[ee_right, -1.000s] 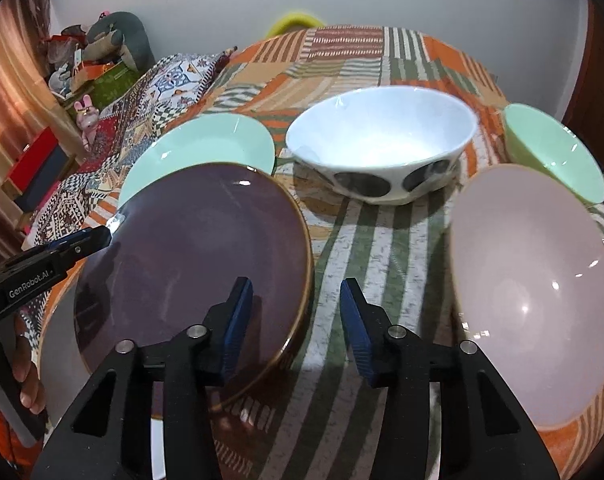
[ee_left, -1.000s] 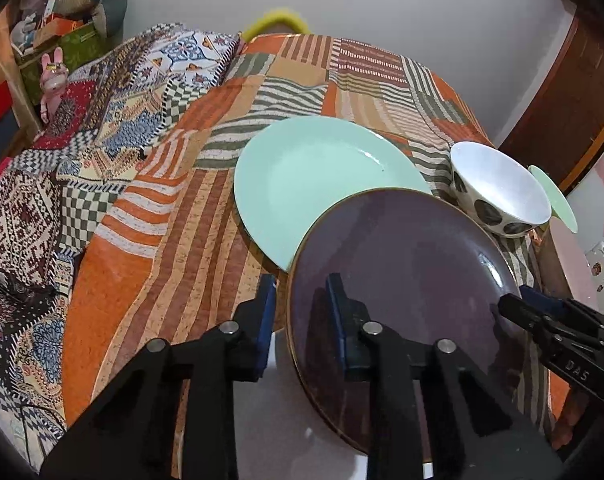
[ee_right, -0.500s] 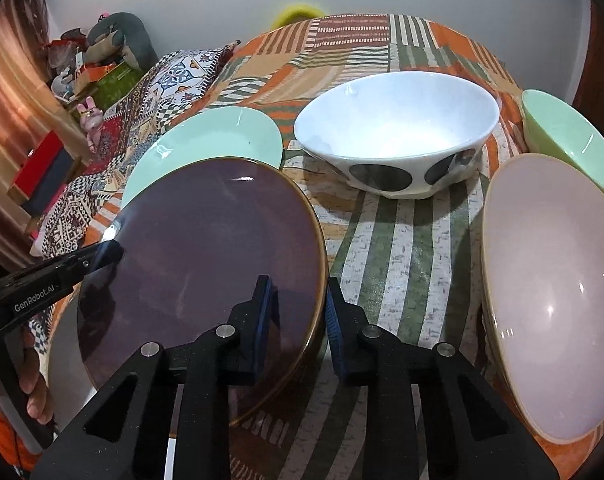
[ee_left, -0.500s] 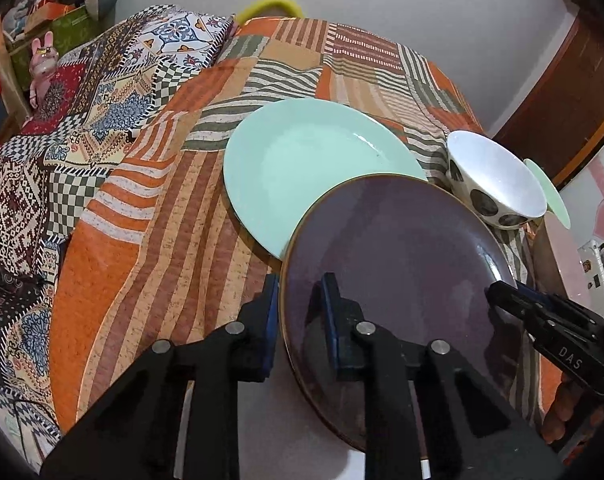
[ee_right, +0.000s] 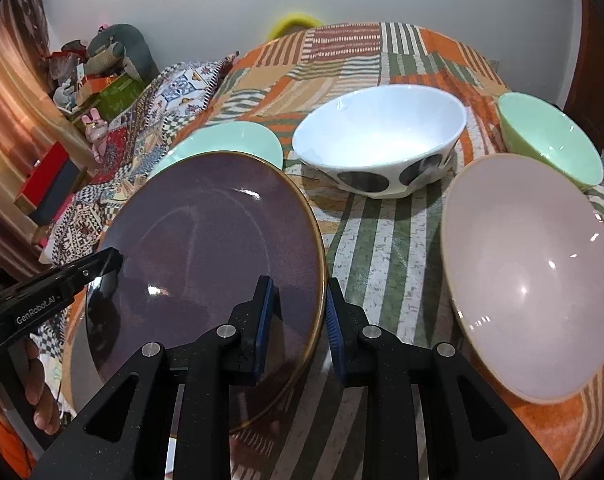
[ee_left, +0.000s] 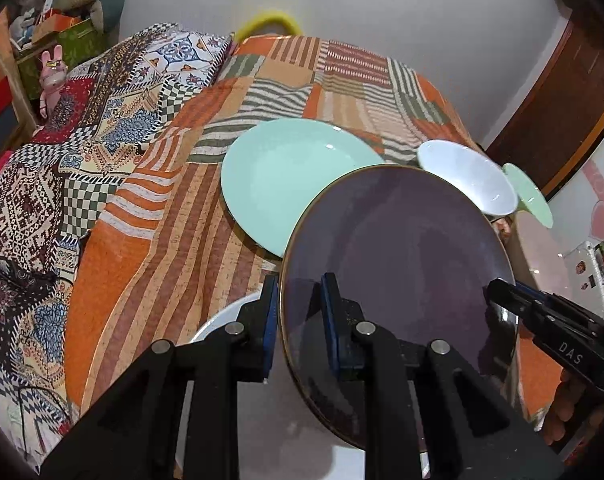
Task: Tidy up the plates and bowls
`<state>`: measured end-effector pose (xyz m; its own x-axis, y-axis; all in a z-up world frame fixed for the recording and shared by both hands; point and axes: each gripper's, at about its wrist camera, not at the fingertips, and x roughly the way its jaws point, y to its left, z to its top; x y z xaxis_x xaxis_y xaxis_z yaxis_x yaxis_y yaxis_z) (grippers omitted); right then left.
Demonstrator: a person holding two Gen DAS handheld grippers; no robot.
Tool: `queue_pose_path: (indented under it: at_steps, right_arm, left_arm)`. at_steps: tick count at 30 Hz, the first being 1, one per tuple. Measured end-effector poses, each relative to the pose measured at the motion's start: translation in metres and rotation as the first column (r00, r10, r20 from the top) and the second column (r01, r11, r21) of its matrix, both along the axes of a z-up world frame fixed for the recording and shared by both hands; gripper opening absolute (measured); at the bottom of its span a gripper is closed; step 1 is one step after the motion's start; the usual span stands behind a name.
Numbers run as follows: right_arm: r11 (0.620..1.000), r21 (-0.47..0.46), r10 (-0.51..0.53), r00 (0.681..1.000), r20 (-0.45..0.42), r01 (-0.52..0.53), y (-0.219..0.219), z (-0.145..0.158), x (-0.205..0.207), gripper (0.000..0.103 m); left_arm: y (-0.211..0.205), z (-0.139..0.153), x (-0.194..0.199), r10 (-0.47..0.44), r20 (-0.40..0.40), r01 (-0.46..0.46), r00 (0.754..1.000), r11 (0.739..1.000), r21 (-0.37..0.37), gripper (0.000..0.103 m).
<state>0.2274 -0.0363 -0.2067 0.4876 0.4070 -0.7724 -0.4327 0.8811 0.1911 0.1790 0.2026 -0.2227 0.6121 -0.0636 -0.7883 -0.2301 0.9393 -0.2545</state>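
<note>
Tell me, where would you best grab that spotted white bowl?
Take the white bowl by its rim, with a gripper coming down from above, one finger inside and one outside. It stands upright and empty, and its wall flares too wide to span. The near rim, facing the purple plate, looks easiest; the green bowl crowds the far right.

Orange-and-green striped patchwork tablecloth [ee_right: 386,240] covering the table. Beside it, a multicoloured patterned quilt [ee_left: 61,168]; beyond that, a pink rabbit figurine [ee_left: 53,74] and a grey plush toy [ee_right: 119,48].

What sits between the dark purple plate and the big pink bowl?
Only bare striped tablecloth; the right wrist view shows it between the purple plate and pink bowl.
</note>
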Motion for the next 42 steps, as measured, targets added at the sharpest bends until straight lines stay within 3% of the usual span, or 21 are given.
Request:
queue_pose_path:
  at_steps: [18, 28, 42]
  right_arm:
    - [0.997, 0.075, -0.022, 0.998, 0.063, 0.017, -0.039, 0.042, -0.046, 0.023]
    - [0.996, 0.075, -0.05, 0.997, 0.063, 0.046, -0.069, 0.037, -0.065, 0.023]
    - [0.995, 0.037, -0.094, 0.995, -0.015, 0.094, -0.098, 0.005, -0.076, 0.023]
  left_arm:
    - [-0.044, 0.053, -0.065, -0.04, 0.078, 0.038, 0.996, 0.999, 0.023, 0.02]
    - [-0.076, 0.05, -0.083, -0.078, 0.051, 0.077, 0.996, 0.997, 0.022, 0.02]
    - [-0.111, 0.017, -0.08, -0.134, -0.049, 0.135, 0.99, 0.991, 0.017, 0.02]
